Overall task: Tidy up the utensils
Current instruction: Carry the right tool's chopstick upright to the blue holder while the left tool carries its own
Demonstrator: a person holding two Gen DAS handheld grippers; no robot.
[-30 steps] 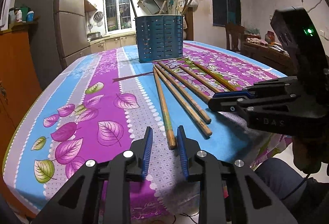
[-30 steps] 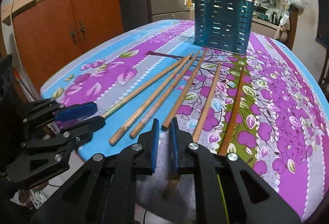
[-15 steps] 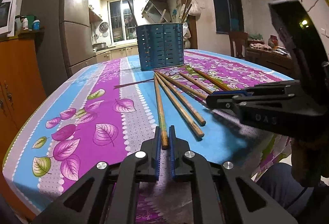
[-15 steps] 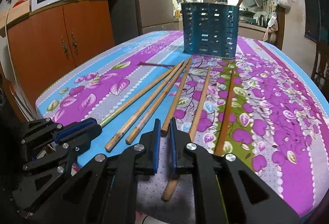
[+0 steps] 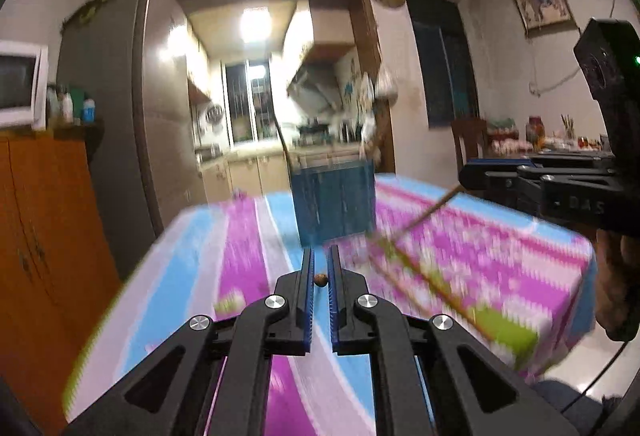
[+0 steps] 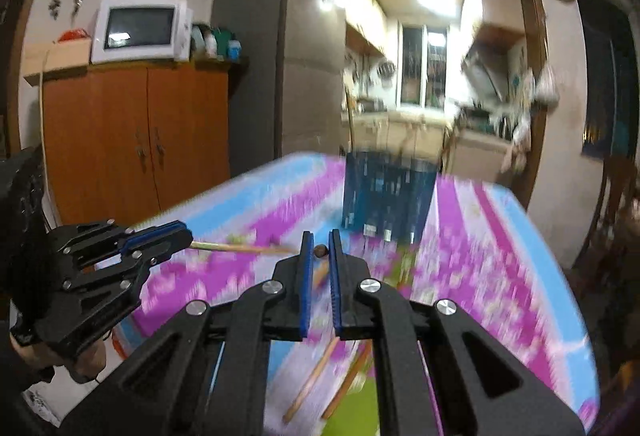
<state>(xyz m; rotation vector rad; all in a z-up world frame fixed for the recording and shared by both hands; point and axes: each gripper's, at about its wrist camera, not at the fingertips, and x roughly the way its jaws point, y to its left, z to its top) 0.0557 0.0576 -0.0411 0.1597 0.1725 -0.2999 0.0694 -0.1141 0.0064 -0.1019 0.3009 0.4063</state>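
Observation:
My left gripper (image 5: 320, 263) is shut on a wooden chopstick (image 5: 320, 279), seen end-on between its blue pads; its shaft shows in the right wrist view (image 6: 240, 248). My right gripper (image 6: 320, 244) is shut on another chopstick (image 6: 320, 251), whose shaft shows in the left wrist view (image 5: 424, 213). Both are lifted above the table. The blue slotted utensil holder (image 5: 334, 201) stands ahead on the floral tablecloth, also in the right wrist view (image 6: 386, 197). More chopsticks (image 6: 310, 382) lie on the cloth below. The view is motion-blurred.
The table (image 5: 224, 248) has a purple and blue leaf-pattern cloth. An orange cabinet (image 6: 136, 139) with a microwave (image 6: 138, 29) stands at the left beside a grey fridge (image 6: 256, 75). A chair (image 5: 470, 139) is at the back right.
Both grippers have risen from the table, each with a chopstick clamped in it. The left closed on its chopstick during the last second. The views now tilt up and forward.

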